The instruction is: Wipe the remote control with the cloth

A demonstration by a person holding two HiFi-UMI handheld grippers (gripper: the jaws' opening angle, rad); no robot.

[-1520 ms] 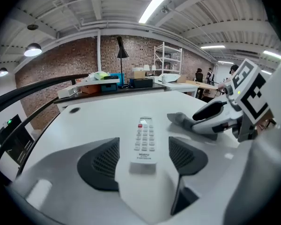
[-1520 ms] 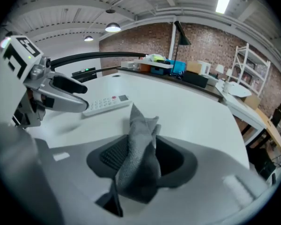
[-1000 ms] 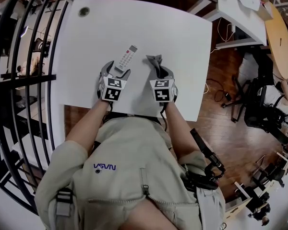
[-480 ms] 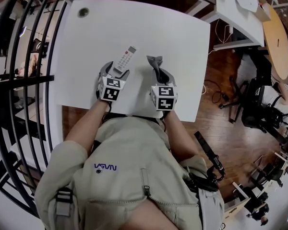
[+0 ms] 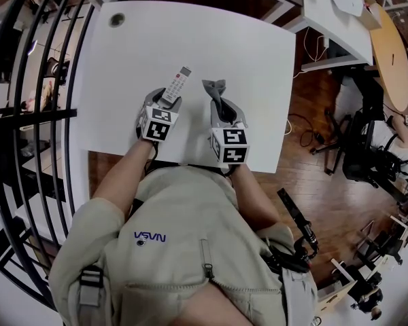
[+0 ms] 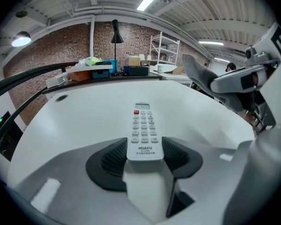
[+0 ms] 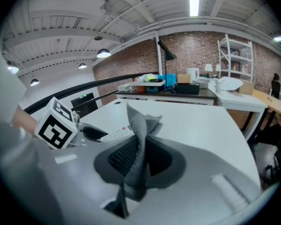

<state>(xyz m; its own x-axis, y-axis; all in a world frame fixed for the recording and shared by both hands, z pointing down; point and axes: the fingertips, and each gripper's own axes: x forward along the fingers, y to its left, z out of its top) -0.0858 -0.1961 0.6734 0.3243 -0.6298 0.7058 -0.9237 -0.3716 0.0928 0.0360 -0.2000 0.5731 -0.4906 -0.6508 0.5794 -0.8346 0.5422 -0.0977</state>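
Your left gripper (image 6: pixel 145 157) has just been closing its jaws, and the pads sit against both sides of the near end of the remote control (image 6: pixel 144 130). The remote lies flat on the white surface (image 5: pixel 245 53), buttons up, its far end pointing away from you. Your right gripper (image 7: pixel 139 161), just beside the left, has its jaws pinched tight on the grey cloth (image 7: pixel 139 125), whose crumpled free end sticks up past the tips.
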